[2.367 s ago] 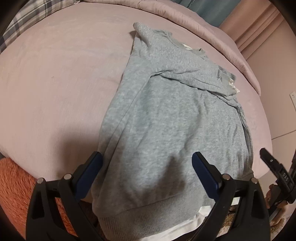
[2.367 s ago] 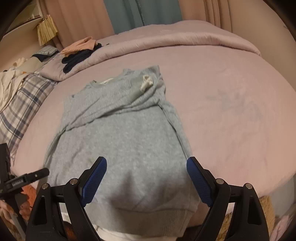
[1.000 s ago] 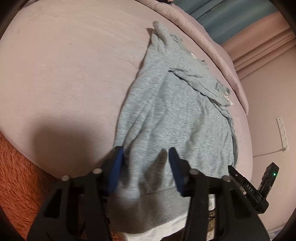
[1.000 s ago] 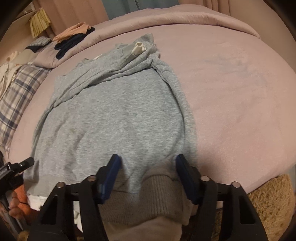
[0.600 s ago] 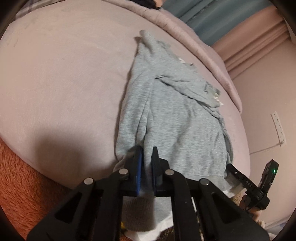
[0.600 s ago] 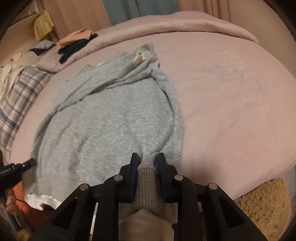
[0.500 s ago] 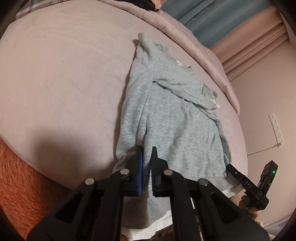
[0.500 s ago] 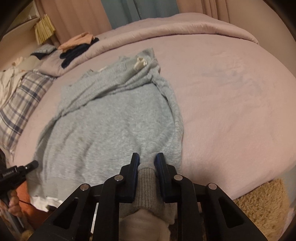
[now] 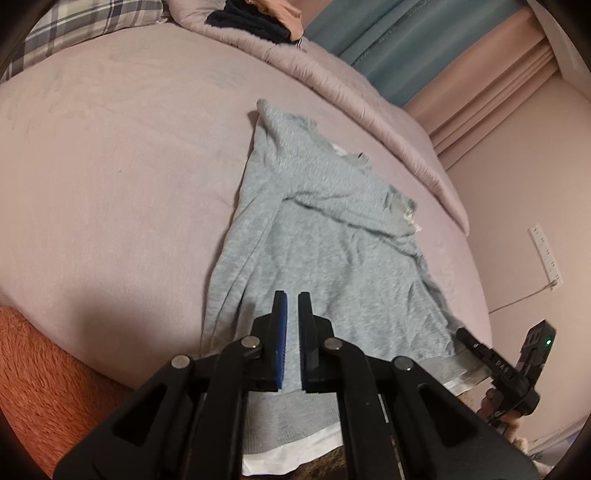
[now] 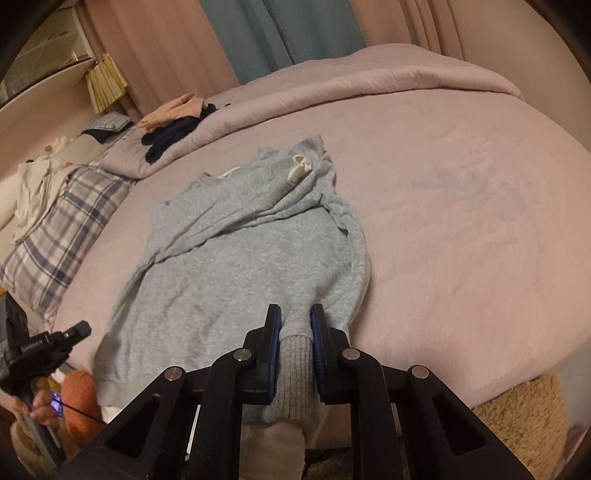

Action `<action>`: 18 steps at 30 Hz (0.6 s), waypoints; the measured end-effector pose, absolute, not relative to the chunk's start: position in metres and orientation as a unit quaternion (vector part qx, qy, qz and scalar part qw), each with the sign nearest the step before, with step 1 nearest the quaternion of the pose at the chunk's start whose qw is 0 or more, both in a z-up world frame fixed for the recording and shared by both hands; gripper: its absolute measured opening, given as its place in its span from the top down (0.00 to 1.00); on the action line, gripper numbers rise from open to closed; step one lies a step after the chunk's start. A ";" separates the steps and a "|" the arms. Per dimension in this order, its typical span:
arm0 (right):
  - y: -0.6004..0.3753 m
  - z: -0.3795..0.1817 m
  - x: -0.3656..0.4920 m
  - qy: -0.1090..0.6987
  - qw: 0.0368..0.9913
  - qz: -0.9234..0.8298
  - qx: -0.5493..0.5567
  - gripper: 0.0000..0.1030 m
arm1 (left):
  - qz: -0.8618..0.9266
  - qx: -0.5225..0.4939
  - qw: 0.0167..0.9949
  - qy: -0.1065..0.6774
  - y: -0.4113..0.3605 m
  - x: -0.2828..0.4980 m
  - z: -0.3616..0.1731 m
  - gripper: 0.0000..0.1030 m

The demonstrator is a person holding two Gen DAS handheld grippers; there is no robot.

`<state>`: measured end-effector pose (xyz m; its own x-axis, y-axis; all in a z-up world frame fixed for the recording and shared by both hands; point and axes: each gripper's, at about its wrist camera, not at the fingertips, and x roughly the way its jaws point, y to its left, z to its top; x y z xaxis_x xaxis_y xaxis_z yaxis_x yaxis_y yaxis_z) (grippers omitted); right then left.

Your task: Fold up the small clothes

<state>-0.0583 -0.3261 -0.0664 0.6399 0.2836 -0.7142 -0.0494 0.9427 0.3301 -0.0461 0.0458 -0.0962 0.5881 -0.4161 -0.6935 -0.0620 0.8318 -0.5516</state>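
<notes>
- Left wrist view: the left gripper [image 9: 290, 306] is pinched tight on the near hem of the grey sweatshirt [image 9: 332, 251], its blue pads almost meeting with a thin fold of cloth between them.
- The sweatshirt lies spread on the pink bed [image 9: 110, 166], stretching away from the gripper toward the far side, with a sleeve folded across its chest (a white cuff lining shows at its end).
- A white inner hem [image 9: 295, 454] peeks out under the grey ribbing right below the gripper.
- At the lower right edge the right gripper's black body [image 9: 506, 369] shows, a green light on it, near the other hem corner.
- An orange furry rug [image 9: 44, 387] sits low on the left; a plaid pillow [image 9: 74, 26] and dark clothes [image 9: 255, 22] lie at the far end of the bed, with teal curtains [image 9: 406, 48] behind.
- Right wrist view: the right gripper [image 10: 295, 317] grips the ribbed hem at the sweatshirt's [image 10: 240, 258] right corner; its jaws have just been closing, and a thick bunch of ribbing fills the gap between the pads.
- The garment lies flat ahead on the bed [image 10: 461, 221], collar at the far end.
- At the lower left a hand [image 10: 37, 402] holds the left gripper's [image 10: 44, 345] black body, by the hem's other corner.
- The plaid pillow [image 10: 62, 229] lies to the left (a heap of pale cloth beyond it), and dark and peach clothes [image 10: 177, 122] rest on the rolled duvet.
</notes>
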 end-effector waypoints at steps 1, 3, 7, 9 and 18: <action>-0.326 -0.067 -0.058 0.416 0.893 0.093 0.144 0.83 | -0.102 -0.270 0.844 0.451 0.045 -0.045 -0.101 0.96; -0.326 -0.069 -0.058 0.418 0.892 0.092 0.145 0.83 | -0.097 -0.268 0.838 0.465 0.046 -0.044 -0.107 0.86; -0.330 -0.069 -0.060 0.418 0.891 0.090 0.149 0.83 | -0.092 -0.251 0.831 0.488 0.045 -0.044 -0.115 0.52; -0.330 -0.069 -0.060 0.417 0.892 0.090 0.151 0.83 | -0.102 -0.253 0.825 0.495 0.045 -0.044 -0.118 0.40; -0.331 -0.070 -0.058 0.418 0.891 0.089 0.151 0.83 | -0.094 -0.252 0.821 0.503 0.049 -0.049 -0.121 0.36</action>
<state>-0.0580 -0.3313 -0.0696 0.6349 0.2850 -0.7181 -0.0325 0.9385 0.3436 -0.0486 0.0495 -0.1213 0.4763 -0.4070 -0.7794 -0.0995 0.8558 -0.5076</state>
